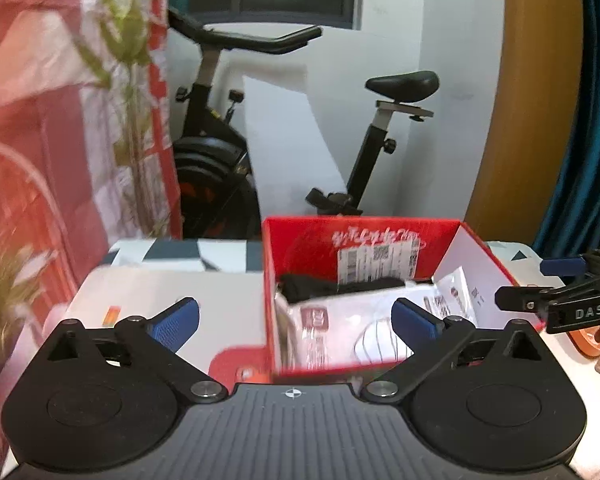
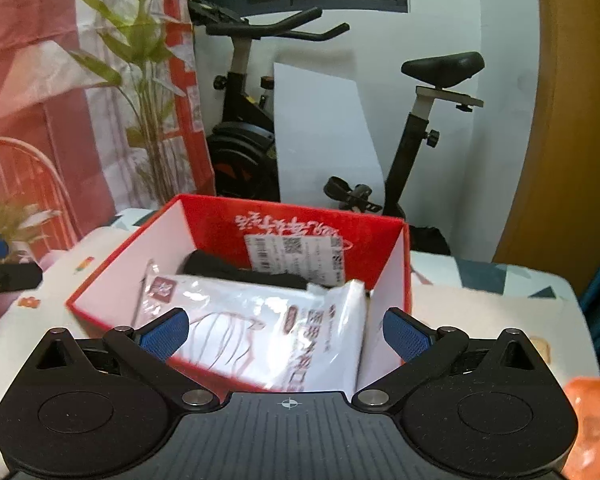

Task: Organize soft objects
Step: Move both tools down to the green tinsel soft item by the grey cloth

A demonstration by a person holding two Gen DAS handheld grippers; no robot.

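Note:
A red box (image 1: pixel 364 232) with white inner walls stands on the table. Inside it lie a white plastic-wrapped packet (image 1: pixel 340 324), a second smaller packet (image 1: pixel 456 288) and a black soft item (image 1: pixel 312 284). My left gripper (image 1: pixel 294 316) is open just short of the box's near wall, with nothing between its blue pads. In the right wrist view the same box (image 2: pixel 300 216) holds the packet (image 2: pixel 236 308), the smaller packet (image 2: pixel 332 340) and the black item (image 2: pixel 216 268). My right gripper (image 2: pixel 286 324) is open over the box's near edge and holds nothing.
A white box (image 1: pixel 160 300) lies left of the red box on the patterned tablecloth (image 2: pixel 480 300). An exercise bike (image 2: pixel 244 120) and a potted plant (image 2: pixel 148 80) stand behind the table. An orange chair (image 2: pixel 32 168) is at the left, and an orange object (image 2: pixel 592 420) at the right.

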